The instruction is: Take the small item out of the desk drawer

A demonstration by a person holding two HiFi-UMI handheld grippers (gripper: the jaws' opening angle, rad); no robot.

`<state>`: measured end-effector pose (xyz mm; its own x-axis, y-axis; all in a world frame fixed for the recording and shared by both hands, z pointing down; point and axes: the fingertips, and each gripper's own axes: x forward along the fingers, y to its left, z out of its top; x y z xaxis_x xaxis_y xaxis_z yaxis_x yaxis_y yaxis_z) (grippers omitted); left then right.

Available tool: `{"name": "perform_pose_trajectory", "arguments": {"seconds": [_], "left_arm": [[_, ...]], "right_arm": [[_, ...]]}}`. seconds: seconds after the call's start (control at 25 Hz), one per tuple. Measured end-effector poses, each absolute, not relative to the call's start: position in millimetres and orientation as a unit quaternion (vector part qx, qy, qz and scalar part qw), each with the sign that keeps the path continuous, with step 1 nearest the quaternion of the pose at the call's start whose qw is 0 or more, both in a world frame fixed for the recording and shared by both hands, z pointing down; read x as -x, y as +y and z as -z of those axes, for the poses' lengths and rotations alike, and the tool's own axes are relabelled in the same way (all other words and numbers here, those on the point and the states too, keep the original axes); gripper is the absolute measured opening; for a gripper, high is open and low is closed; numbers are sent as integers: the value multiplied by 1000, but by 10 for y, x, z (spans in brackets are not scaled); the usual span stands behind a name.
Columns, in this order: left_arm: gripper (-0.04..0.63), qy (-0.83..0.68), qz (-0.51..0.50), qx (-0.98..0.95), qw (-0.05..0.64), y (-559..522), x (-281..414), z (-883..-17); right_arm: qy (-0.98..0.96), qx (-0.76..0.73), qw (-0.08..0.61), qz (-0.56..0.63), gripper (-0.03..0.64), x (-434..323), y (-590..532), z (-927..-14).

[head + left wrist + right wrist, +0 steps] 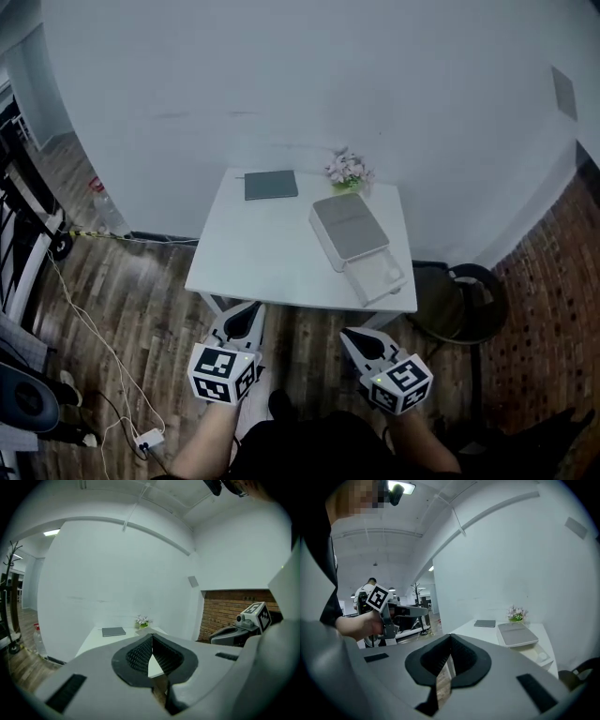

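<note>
A small pale round item point(543, 656) can be made out in the right gripper view, lying on the bottom of the open drawer point(375, 269); its details are too small to be told. The drawer is pulled out toward the near right corner of the table and juts from under a low box with a grey top point(349, 228), which is set at a slant on the right half of the white table point(267, 258). Just behind the box, a small bunch of pale flowers point(348, 169) is placed against the white wall point(309, 75), and a dark grey notebook point(271, 185) is laid flat near the table's far edge, well apart from the box. Both tongs are held short of the table's near edge, above the wooden floor point(122, 281), apart from the drawer and touching nothing. The left gripper point(246, 314) is seen with its jaws pressed together at the tips, with nothing pinched between them. The right gripper point(358, 339) is likewise closed tip to tip and empty. A dark round stool point(469, 295) is seen to the right of the table, beside a brick-patterned surface point(553, 281), and white cables run across the floor at the left to a power strip point(148, 438).
</note>
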<state>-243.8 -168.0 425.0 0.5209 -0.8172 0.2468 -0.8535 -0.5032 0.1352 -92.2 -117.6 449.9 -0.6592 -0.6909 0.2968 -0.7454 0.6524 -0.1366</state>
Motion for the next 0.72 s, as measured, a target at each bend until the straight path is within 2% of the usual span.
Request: {"name": "perform_pose_trajectory", "arguments": {"seconds": [0.2,0.36,0.72], "left_arm": [[11,-475,-72,-866,139,-1948,2390,-4362],[11,-473,-82,-863,157,-2153,2196,-4546],[11,-484,-106,-853,162,-2670,1077,-4584]], "right_arm": [[-905,-382,148,-119,5,1019,-1382,-4633],[-909,-369,151,-120,5,916,-1611,-4678],[-917,-338,160,-135,5,-122,-2176,-4921]]}}
